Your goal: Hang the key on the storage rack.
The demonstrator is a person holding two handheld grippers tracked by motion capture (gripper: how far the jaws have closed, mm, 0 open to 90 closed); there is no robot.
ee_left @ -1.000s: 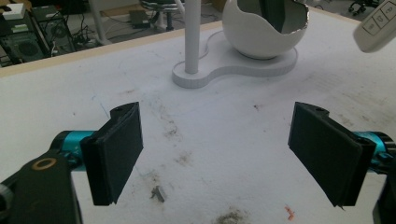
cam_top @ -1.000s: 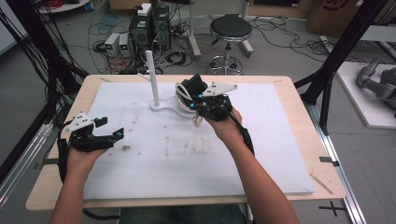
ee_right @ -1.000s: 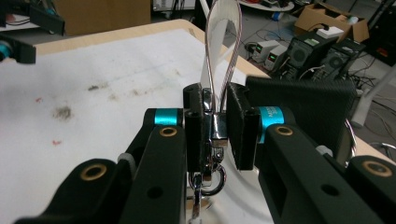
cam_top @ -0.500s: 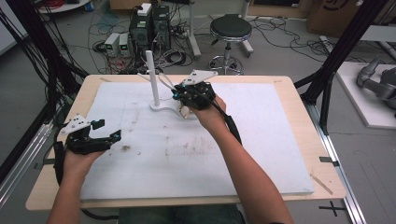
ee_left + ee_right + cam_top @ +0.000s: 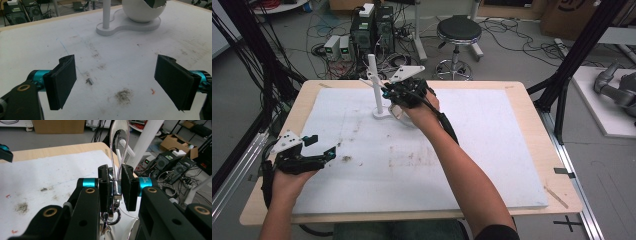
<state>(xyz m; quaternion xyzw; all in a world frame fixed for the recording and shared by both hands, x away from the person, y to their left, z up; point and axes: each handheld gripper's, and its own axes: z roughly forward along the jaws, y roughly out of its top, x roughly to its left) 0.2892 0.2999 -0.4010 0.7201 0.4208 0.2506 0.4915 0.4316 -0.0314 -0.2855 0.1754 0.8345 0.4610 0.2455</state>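
Evidently the right tongs (image 5: 115, 190) are clenched on a clear loop (image 5: 120, 150) with metal hardware, lifted at twelve o'clock on the bench (image 5: 522, 150) toward the white stand's (image 5: 373, 80) peg, probably for hanging. Left tongs (image 5: 125, 80) idle at eight o'clock, released.

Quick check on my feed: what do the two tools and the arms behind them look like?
Both tools are black-framed, each topped by a pale three-cornered plate. The left tool and right tool have flat rectangular black pads on teal collars, with brass-coloured rings at the frame pivots. A black cable trails along the right forearm. The forearms are unsleeved; a dark sleeve edge shows at the upper arm.
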